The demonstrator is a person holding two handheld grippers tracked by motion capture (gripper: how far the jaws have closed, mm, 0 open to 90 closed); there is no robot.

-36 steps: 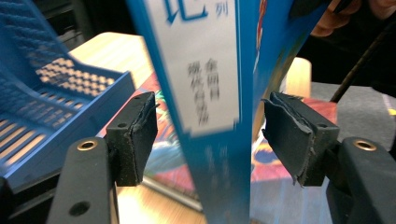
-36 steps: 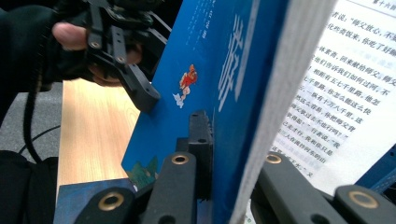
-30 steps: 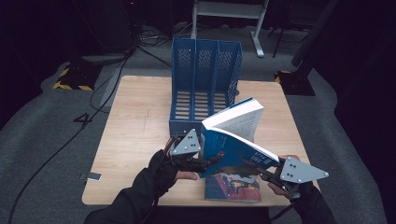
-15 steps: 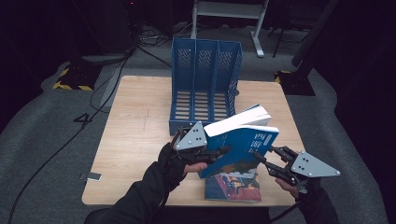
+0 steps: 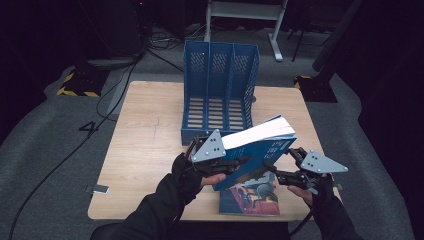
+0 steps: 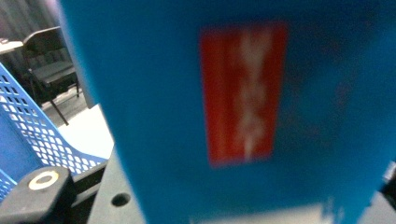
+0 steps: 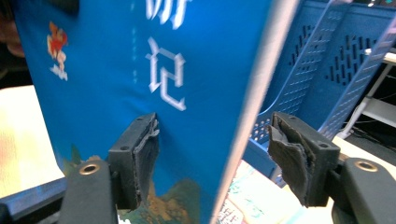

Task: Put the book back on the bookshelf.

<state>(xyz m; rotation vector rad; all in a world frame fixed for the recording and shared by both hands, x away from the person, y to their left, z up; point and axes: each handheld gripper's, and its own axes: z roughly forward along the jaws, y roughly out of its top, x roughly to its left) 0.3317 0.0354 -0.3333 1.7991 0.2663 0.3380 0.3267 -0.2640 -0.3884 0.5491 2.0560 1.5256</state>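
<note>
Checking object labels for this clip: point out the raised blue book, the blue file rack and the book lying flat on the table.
raised blue book [image 5: 265, 150], high view, front cover.
blue file rack [image 5: 220, 60], high view, back wall.
flat book [image 5: 250, 197], high view, picture cover.

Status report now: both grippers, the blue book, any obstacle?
Left gripper holds blue book tilted. Right gripper jaws just opened, pads apart around its edge. File rack behind; second book underneath.

Blue book, white lettering, red spine label; blue perforated file rack; light wood table.
</note>
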